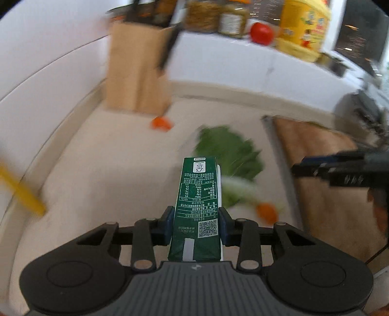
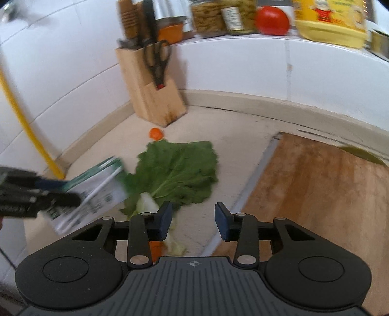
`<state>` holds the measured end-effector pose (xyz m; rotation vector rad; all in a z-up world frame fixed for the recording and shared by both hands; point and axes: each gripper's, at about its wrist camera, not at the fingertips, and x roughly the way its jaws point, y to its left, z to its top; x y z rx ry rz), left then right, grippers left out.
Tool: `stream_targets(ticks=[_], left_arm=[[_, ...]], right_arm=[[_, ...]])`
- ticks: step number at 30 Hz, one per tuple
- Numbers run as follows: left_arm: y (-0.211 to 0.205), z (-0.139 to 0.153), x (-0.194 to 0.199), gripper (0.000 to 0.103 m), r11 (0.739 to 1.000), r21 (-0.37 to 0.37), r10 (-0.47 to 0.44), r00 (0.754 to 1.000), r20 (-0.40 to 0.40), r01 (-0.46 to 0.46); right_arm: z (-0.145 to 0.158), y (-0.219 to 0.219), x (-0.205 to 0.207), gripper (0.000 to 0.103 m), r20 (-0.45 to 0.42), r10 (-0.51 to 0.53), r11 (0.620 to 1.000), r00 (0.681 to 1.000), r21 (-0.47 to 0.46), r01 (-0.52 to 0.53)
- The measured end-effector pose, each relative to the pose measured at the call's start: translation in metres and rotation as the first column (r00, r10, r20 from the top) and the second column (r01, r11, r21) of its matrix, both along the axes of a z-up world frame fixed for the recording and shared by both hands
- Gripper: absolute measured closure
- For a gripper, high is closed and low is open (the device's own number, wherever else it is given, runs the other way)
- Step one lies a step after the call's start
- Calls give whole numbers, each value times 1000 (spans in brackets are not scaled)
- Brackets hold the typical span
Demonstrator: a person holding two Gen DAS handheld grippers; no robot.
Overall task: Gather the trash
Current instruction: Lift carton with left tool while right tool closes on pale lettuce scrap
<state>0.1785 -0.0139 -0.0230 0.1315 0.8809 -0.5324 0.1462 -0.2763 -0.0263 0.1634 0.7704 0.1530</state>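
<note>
Nearest, left gripper (image 1: 197, 227): its fingers are clamped on the green carton (image 1: 198, 209), pads pressed to both of its narrow sides.
Green carton: held above the bench (image 1: 97, 175), long axis pointing away from the left wrist camera; in the right wrist view it shows at the left edge, tilted, just beside the leaf.
Right gripper (image 2: 193, 222): fingers stand partly apart with nothing between them, over the bench just left of the cutting board.
Carrot piece (image 2: 155, 249): on the bench just under the right gripper, by the leaf's white stalk.
Leaf (image 2: 180, 170): a green leaf lying flat on the bench.
Cutting board (image 2: 316, 194): wooden, right of the leaf.
Second carrot piece (image 2: 156, 133): beyond the leaf, near the knife block.
Knife block (image 2: 155, 97): wooden, in the corner, scissors hung on it.
Ledge behind: jars, a tomato (image 2: 272, 20), a yellow bottle.
</note>
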Motion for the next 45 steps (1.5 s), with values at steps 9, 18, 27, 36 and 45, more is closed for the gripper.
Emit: stream_targets(ticks=[9, 18, 27, 36, 45], left_arm=[[14, -21, -11, 51, 993, -20, 117, 993, 27, -117], [-7, -33, 0, 38, 993, 81, 76, 995, 65, -81], [-6, -35, -5, 67, 990, 74, 115, 993, 16, -116], [15, -7, -16, 68, 982, -39, 188, 981, 47, -186], [22, -19, -43, 67, 980, -18, 200, 980, 25, -199]], right_arm=[[-15, 53, 25, 30, -32, 171, 978, 985, -114, -173], [-39, 73, 43, 42, -117, 234, 957, 965, -149, -250], [-42, 61, 47, 88, -166, 203, 969, 965, -107, -223], [4, 47, 29, 88, -45, 186, 982, 982, -27, -187], [5, 70, 12, 88, -57, 254, 967, 965, -8, -255]])
